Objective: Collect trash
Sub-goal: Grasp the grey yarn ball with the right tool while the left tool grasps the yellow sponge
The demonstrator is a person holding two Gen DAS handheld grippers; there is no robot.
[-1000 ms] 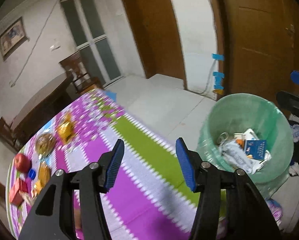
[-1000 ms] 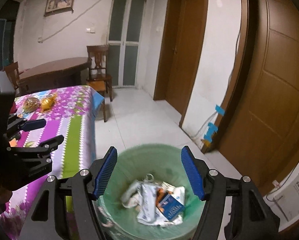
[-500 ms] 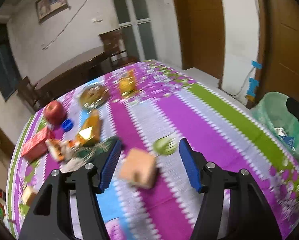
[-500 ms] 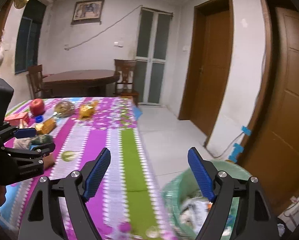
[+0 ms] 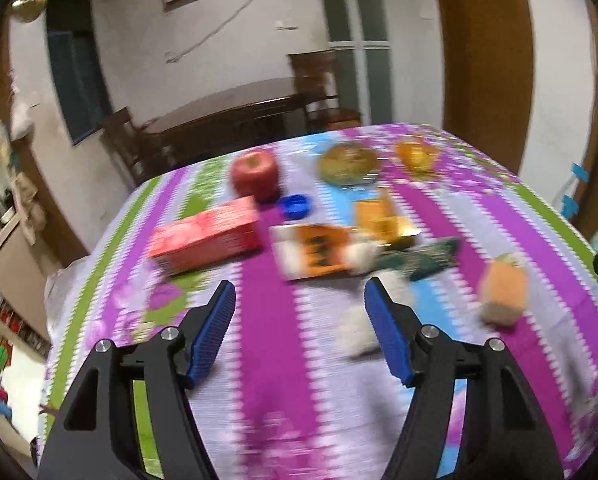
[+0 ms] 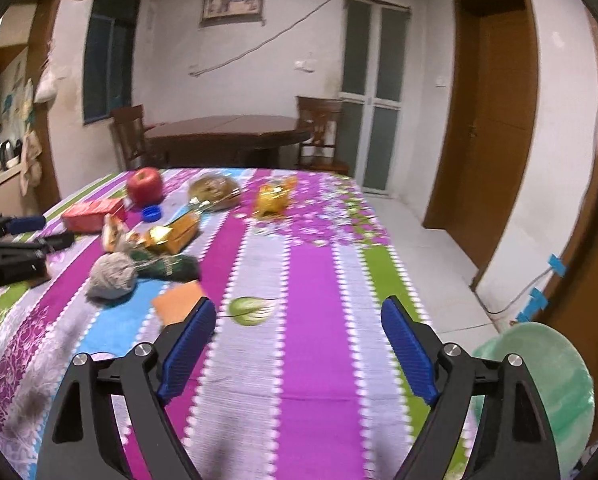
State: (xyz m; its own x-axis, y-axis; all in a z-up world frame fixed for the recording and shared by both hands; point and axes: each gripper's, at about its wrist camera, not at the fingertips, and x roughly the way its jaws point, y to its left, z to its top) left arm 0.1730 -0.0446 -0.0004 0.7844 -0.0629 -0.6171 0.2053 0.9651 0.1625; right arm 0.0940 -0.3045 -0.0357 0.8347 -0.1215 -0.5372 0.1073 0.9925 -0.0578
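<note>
My left gripper [image 5: 301, 336] is open and empty above the striped tablecloth [image 5: 267, 360], facing a cluster of litter: a red carton [image 5: 207, 236], an orange-and-white packet [image 5: 315, 250], a gold wrapper [image 5: 383, 216], a dark green wrapper [image 5: 423, 258], crumpled paper [image 5: 357, 336] and an orange sponge-like piece [image 5: 503, 290]. My right gripper [image 6: 299, 346] is open and empty over the table's near right part. In its view I see a crumpled grey ball [image 6: 113, 274], an orange piece [image 6: 179, 306] and the green trash bin [image 6: 547, 380] at the lower right.
A red apple [image 5: 255, 174], a blue cap [image 5: 295, 206], a wrapped bun [image 5: 347, 162] and a yellow wrapped item [image 5: 417, 154] lie at the table's far side. A dark wooden table [image 6: 227, 132] with chairs stands behind. Brown doors [image 6: 495, 112] are on the right.
Both grippers have swung left, away from the trash bin and towards the table. The litter cluster has come in front of the left gripper. Both stay open and empty.
</note>
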